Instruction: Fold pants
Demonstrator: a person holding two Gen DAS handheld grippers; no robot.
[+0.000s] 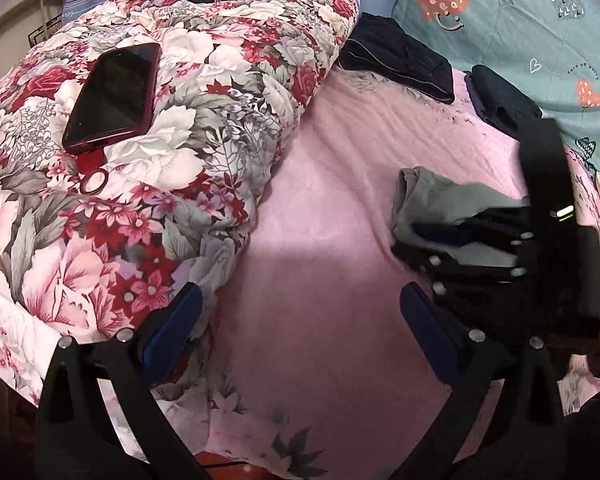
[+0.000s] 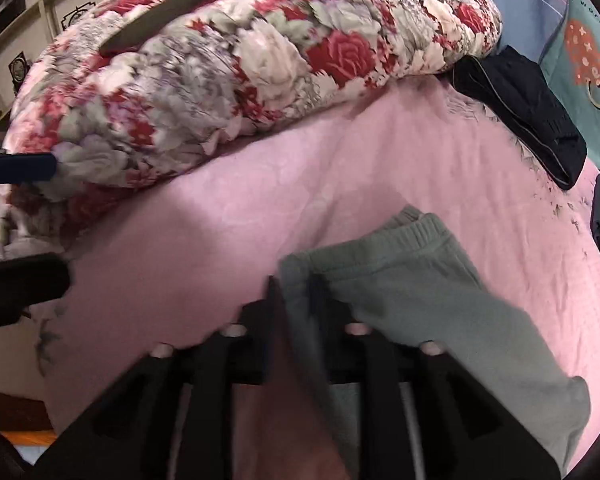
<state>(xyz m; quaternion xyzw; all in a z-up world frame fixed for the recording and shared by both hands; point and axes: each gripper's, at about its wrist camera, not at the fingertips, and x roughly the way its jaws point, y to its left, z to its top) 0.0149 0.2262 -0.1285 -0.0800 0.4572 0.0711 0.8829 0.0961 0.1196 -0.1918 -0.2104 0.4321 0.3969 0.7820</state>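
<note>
Grey-green pants (image 2: 412, 280), folded small, lie on the pink sheet (image 2: 260, 208); their ribbed waistband points away from me. My right gripper (image 2: 296, 292) stands over their near left corner, its jaws a little apart, and the cloth edge lies loose between the fingers. In the left wrist view the same pants (image 1: 432, 196) lie at the right, partly hidden under the right gripper (image 1: 440, 240). My left gripper (image 1: 300, 320) hangs wide open over bare pink sheet (image 1: 320, 220), left of the pants, with nothing between its blue pads (image 1: 172, 320).
A thick floral quilt (image 1: 160, 160) is heaped at the left with a dark phone (image 1: 112, 96) on top. Folded dark garments (image 1: 396, 64) lie at the far side of the sheet, with another dark piece (image 1: 500, 100) to their right. Teal heart-print bedding (image 1: 520, 20) lies behind.
</note>
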